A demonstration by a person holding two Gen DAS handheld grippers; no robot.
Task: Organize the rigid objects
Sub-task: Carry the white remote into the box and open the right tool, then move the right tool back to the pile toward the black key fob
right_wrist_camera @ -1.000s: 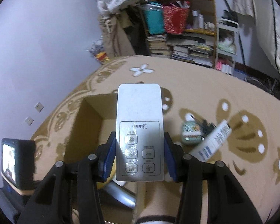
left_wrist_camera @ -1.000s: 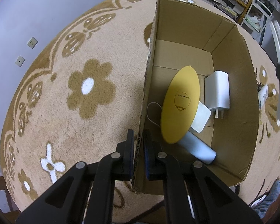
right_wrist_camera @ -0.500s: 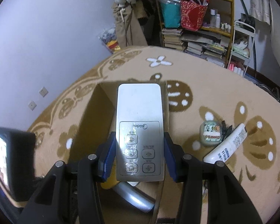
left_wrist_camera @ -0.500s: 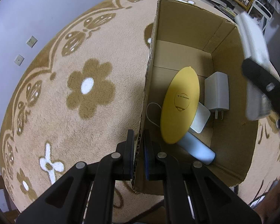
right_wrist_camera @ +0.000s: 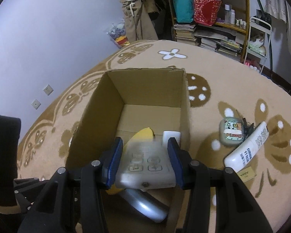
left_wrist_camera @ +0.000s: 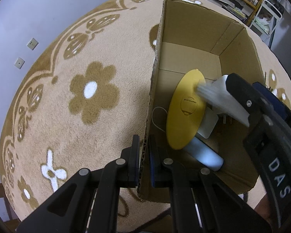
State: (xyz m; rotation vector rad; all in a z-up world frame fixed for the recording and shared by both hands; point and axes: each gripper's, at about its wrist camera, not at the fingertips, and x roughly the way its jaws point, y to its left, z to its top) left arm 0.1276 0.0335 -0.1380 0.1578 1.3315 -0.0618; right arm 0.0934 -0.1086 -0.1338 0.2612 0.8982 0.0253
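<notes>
Two grippers: left gripper (left_wrist_camera: 144, 156) clamps the box (left_wrist_camera: 240, 44) wall; right gripper (right_wrist_camera: 147, 161) grips the remote (right_wrist_camera: 145, 167), long axis pointing down into the box.

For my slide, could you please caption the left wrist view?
Left gripper pinches the cardboard box wall while the right gripper lowers a remote inside.

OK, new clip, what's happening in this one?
A person is packing loose items into a cardboard box on a flower-patterned rug. The left gripper is shut on the box's side wall. The right gripper holds a white remote over the box, above a yellow oval case.
</notes>
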